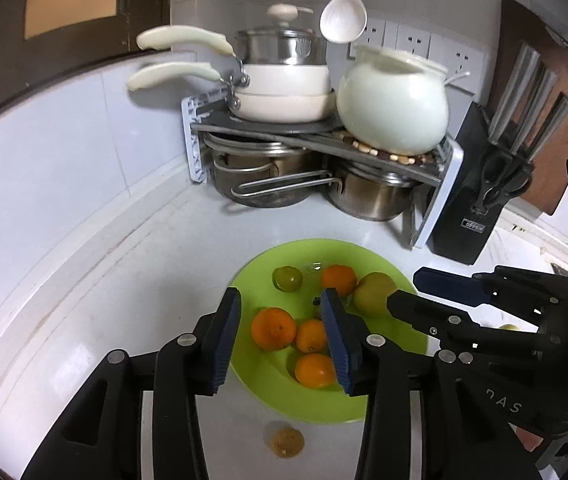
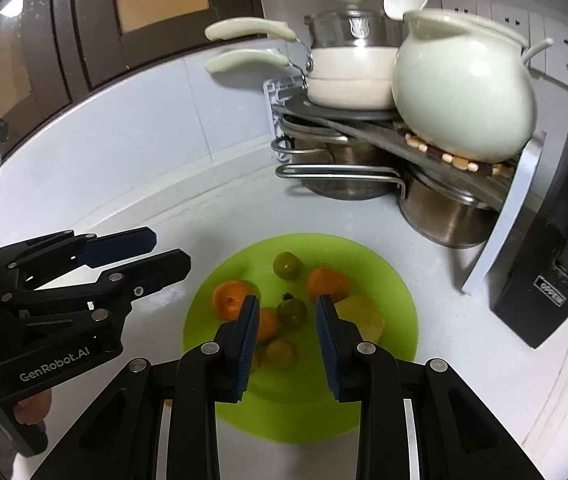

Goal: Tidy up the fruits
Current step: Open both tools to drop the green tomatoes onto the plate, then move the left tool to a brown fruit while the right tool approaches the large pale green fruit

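Left gripper (image 1: 279, 320) and right gripper (image 2: 288, 328) hover spread, empty, over the green plate (image 1: 251, 276) of fruit; one brown fruit (image 1: 287, 442) sits off-plate on the counter, and a careless nudge could roll it.

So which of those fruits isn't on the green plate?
The small brownish-yellow fruit lying on the white counter, just off the green plate's near rim in the left wrist view. The oranges and greenish fruits all sit on the plate.
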A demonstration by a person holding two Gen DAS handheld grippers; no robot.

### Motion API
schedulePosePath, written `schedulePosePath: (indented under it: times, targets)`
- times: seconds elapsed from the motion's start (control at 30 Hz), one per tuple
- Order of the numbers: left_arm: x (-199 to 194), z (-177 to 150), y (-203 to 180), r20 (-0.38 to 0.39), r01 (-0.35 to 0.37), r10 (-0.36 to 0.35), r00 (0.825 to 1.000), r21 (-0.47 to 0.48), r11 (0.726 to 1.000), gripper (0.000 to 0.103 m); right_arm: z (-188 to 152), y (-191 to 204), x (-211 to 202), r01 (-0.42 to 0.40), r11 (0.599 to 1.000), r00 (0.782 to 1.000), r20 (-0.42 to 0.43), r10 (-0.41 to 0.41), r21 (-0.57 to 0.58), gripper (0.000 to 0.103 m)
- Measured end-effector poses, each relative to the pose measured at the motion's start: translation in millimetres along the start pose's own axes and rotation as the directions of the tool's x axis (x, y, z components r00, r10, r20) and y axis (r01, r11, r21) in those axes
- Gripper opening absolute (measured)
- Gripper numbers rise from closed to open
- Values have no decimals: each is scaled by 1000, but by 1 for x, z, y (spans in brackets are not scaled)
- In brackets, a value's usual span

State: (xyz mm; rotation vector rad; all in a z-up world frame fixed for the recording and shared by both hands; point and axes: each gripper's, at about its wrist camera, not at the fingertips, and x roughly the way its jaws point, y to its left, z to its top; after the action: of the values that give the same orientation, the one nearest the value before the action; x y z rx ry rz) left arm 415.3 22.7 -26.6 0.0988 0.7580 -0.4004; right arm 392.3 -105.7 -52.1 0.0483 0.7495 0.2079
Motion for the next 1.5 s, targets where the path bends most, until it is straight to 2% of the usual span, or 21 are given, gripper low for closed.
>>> schedulePosePath:
  times: [0.27, 0.43, 0.53, 0.7, 0.73, 0.77, 0.93, 1.03, 1.13, 1.27, 1.37, 1.5]
  targets:
    - [-43, -12, -7, 57, -22, 23, 998, -15, 1000, 53, -7, 10, -34, 11, 1000, 998, 56, -11, -1, 43]
    - [-65, -20, -9, 89, -42, 45, 995, -34, 999, 58, -15, 14, -57, 55, 998, 994, 96, -54, -8, 53]
    - [-77, -26, -12, 110, -80, 85, 990, -44, 996, 61, -19, 13, -70, 92, 996, 988, 122, -91, 1, 60]
    - [-96, -38, -19, 155, -146, 154, 976, -60, 987, 73, -27, 5, -96, 182, 982, 966, 179, -187, 45, 69]
    - [-100, -40, -20, 161, -151, 161, 974, -69, 986, 74, -28, 2, -101, 200, 978, 960, 189, -208, 59, 74]
    - [-103, -43, -22, 167, -155, 166, 972, -77, 985, 76, -30, 0, -106, 219, 973, 953, 200, -229, 73, 78]
    - [-114, -60, -23, 170, -189, 215, 962, -155, 970, 83, -42, -8, -128, 313, 939, 909, 241, -339, 140, 85]
    - [-116, -72, -24, 181, -221, 252, 951, -178, 959, 84, -52, -16, -137, 339, 920, 894, 238, -381, 198, 85]
    - [-117, -86, -30, 191, -272, 306, 932, -187, 944, 85, -66, -22, -142, 393, 892, 867, 233, -440, 222, 86]
    - [-116, -102, -39, 196, -299, 329, 924, -168, 939, 86, -84, -32, -146, 408, 878, 863, 207, -460, 251, 86]
    - [-114, -114, -44, 194, -314, 342, 919, -163, 935, 86, -97, -39, -147, 434, 856, 853, 178, -491, 280, 86]
    - [-103, -125, -48, 164, -328, 354, 921, -165, 930, 86, -111, -51, -144, 440, 839, 855, 135, -500, 321, 86]
